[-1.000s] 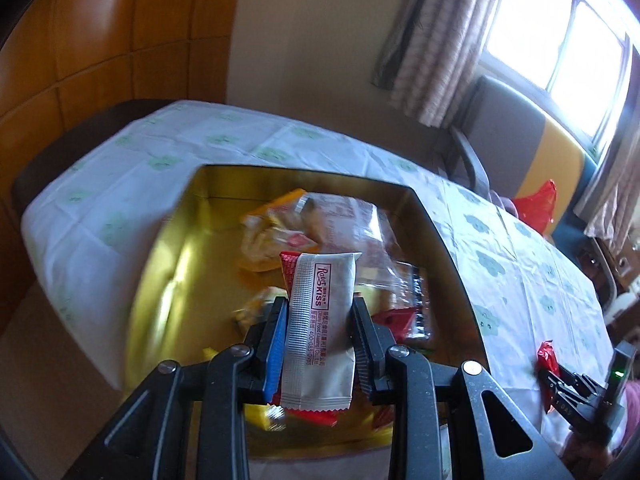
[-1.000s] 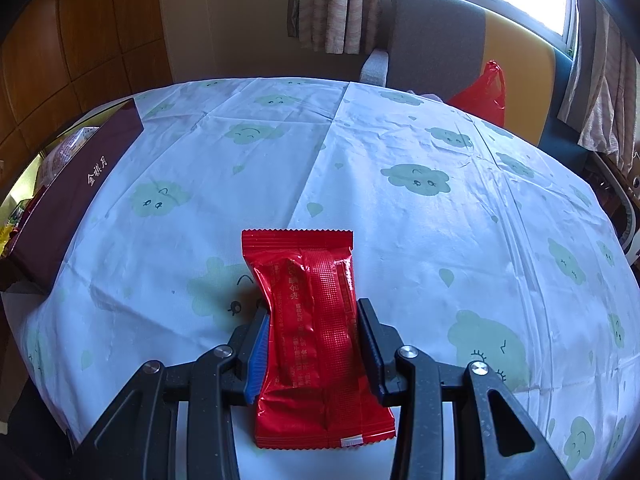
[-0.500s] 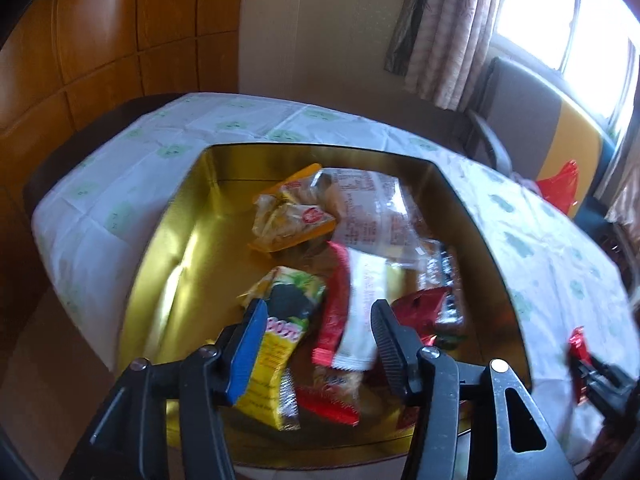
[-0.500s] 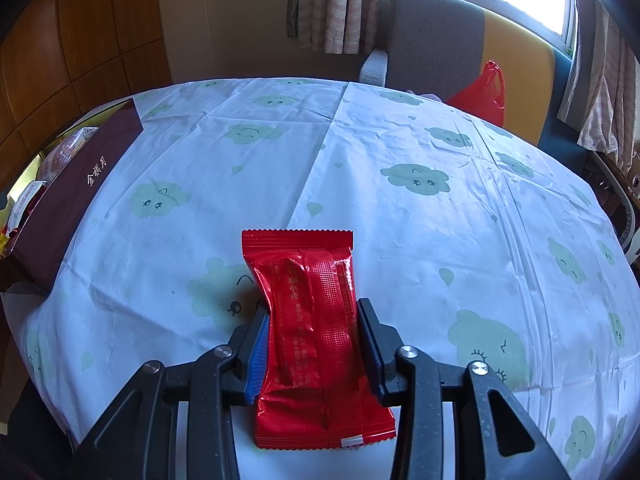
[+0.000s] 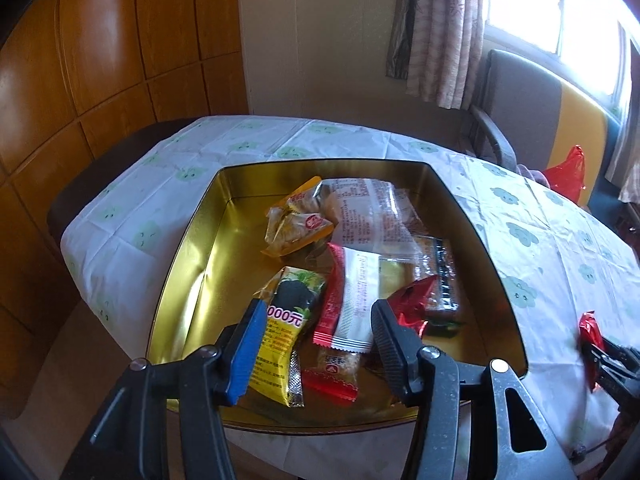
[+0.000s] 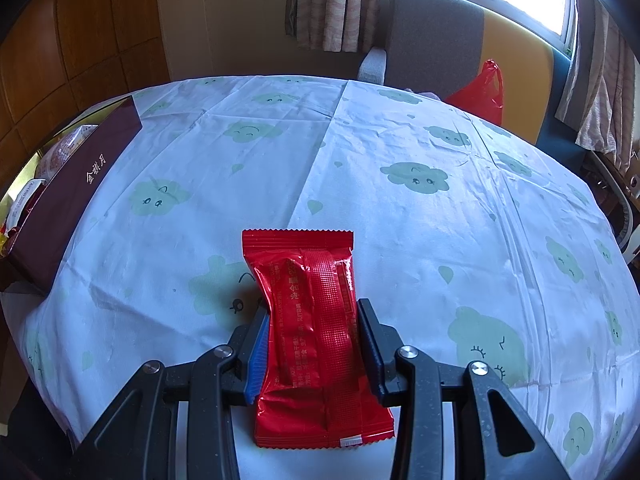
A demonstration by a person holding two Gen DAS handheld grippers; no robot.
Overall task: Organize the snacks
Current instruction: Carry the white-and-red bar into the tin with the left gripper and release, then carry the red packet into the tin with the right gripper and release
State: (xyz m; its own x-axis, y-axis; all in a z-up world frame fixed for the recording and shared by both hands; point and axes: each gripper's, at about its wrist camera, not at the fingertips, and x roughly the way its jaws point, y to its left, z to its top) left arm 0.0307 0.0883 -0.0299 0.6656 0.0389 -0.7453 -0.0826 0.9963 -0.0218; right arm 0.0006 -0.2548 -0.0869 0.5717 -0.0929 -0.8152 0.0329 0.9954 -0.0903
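Note:
A gold-lined tin [image 5: 188, 240] stands on the table and holds several snack packets. Among them lies a white and red packet [image 5: 356, 304], between a yellow packet [image 5: 288, 320] and a red foil one [image 5: 412, 300]. My left gripper [image 5: 318, 312] hovers open above these, with nothing pinched. My right gripper [image 6: 312, 308] is shut on a red snack packet [image 6: 316, 264], held just over the tablecloth. The same gripper [image 5: 600, 356] shows at the right edge of the left wrist view, beside the tin. The tin's maroon outer wall [image 6: 80, 184] is far left in the right wrist view.
The cloud-print tablecloth [image 6: 400, 220] covers the round table. A grey and yellow chair [image 6: 432, 36] stands at the far side with a red plastic bag [image 6: 480, 92] on it. Wooden wall panels [image 5: 100, 60] rise to the left of the tin.
My left gripper let go of the white and red packet, which dropped into the tin, and its jaws stand apart. The view shifted a little. The right gripper and its red packet have not moved.

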